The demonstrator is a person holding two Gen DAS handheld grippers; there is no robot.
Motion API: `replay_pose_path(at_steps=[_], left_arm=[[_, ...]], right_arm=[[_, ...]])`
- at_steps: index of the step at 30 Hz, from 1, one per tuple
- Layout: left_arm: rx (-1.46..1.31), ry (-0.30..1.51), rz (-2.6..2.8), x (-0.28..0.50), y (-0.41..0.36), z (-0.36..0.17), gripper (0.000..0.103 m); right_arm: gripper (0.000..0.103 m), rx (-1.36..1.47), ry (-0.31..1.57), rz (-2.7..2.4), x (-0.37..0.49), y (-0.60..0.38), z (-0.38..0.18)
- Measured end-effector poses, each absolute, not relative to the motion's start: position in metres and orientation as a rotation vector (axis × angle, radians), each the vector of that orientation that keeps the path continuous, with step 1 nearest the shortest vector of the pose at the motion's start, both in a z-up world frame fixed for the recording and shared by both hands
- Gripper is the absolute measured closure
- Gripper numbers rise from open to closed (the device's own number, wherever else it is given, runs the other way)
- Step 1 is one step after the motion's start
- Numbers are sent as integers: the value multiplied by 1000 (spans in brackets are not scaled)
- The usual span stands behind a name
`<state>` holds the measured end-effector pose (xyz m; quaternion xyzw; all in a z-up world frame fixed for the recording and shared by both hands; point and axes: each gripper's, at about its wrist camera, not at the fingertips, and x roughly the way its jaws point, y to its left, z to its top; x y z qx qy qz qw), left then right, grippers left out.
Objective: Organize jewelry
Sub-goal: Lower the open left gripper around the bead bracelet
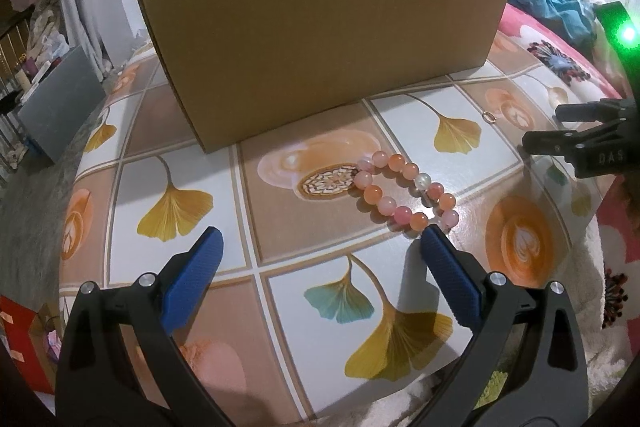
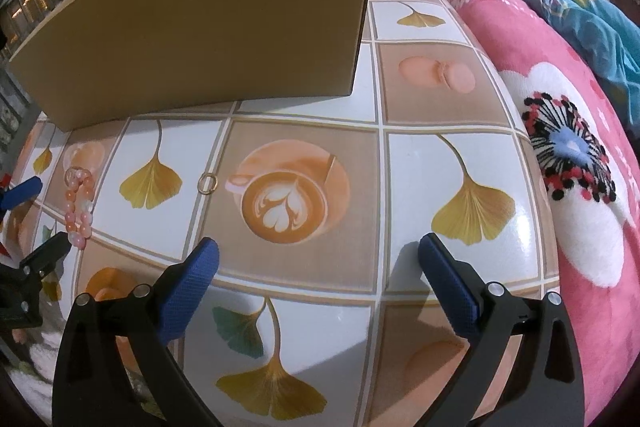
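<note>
A bracelet of pink and orange beads (image 1: 404, 193) lies on the patterned tabletop (image 1: 304, 267), just ahead of my left gripper's right fingertip. My left gripper (image 1: 320, 243) is open and holds nothing. A small gold ring (image 1: 490, 116) lies further back to the right. In the right wrist view the ring (image 2: 207, 183) sits ahead of my open right gripper (image 2: 318, 255), slightly to its left, and the bracelet (image 2: 79, 205) lies far left. A brown cardboard box (image 1: 320, 39) stands at the back of the table, also seen as the box (image 2: 208, 27).
A pink flowered blanket (image 2: 560, 107) with a teal cloth (image 2: 592, 23) borders the table's right side. The right gripper's black body (image 1: 588, 143) shows at the right edge of the left view. A grey bin (image 1: 60, 107) stands left of the table.
</note>
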<state>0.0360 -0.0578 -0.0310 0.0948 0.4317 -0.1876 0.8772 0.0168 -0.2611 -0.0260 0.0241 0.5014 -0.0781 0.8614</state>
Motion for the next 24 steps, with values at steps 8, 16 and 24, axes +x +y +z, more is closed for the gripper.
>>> replay_pose_path(at_steps=[8, 16, 24], left_arm=[[201, 910, -376, 37, -56, -30, 7], [122, 777, -464, 16, -35, -3, 7], [67, 671, -612, -7, -36, 10, 9]], right_arm=[[6, 51, 1040, -172, 15, -260, -26], [6, 53, 1027, -171, 13, -259, -27], [6, 52, 1008, -189, 11, -257, -27]])
